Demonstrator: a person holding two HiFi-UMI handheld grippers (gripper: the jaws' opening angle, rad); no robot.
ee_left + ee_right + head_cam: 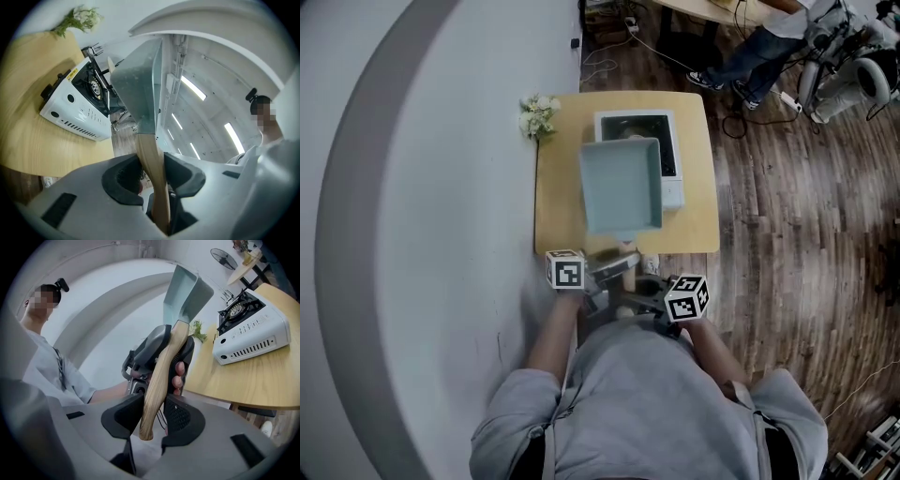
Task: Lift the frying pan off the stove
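Observation:
A square teal frying pan (622, 183) with a wooden handle (614, 260) hangs in the air in front of the white portable gas stove (672, 173), whose burner is bare. Both grippers are shut on the handle. In the left gripper view the handle (152, 161) runs between the pads of my left gripper (153, 172), with the pan (138, 86) up ahead and the stove (77, 101) at the left. My right gripper (152, 416) clamps the handle's end (157, 380), just behind the left gripper (159, 345). The pan (185, 294) stands tilted on edge above it.
The stove stands on a small light wooden table (558, 220) against a white wall. A small bunch of flowers (538, 114) sits at the table's far left corner. Dark wooden floor lies to the right, with a person's legs (750, 56) and cables at the back.

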